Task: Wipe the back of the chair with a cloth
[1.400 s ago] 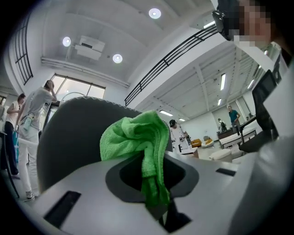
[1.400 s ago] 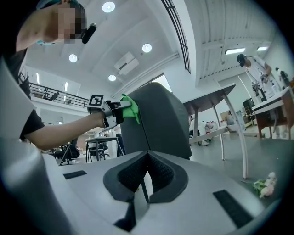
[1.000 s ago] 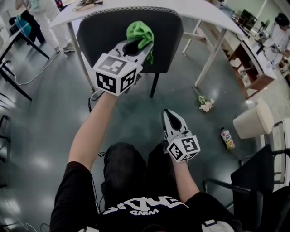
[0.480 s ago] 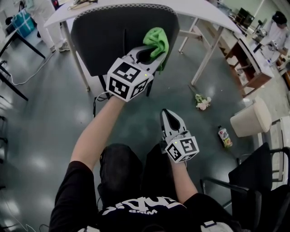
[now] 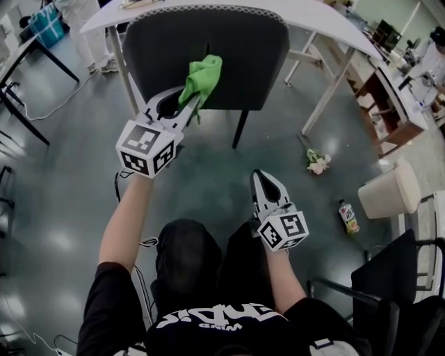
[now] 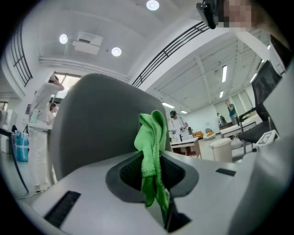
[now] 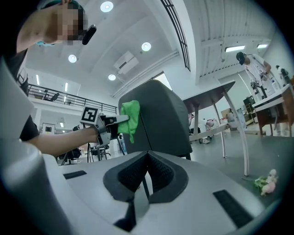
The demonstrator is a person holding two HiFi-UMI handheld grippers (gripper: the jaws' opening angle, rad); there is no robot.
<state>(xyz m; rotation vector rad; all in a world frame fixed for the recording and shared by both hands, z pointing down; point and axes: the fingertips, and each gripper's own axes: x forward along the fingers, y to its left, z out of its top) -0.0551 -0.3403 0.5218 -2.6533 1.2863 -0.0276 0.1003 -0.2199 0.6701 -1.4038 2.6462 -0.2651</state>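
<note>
The left gripper [image 5: 188, 104], jaws clenched on a crumpled green cloth [image 5: 201, 75], holds it against the dark grey padded chair back [image 5: 240, 49]. The right gripper [image 5: 263, 179] is closed and empty. A white tabletop [image 5: 327, 21] stands behind the chair, hiding its seat.

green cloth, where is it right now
In the head view, upper left of centre: the green cloth is pinched in the left gripper, at the dark chair back.

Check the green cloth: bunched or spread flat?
Bunched. The green cloth hangs in folds, pinched in the left gripper, at the chair back.
</note>
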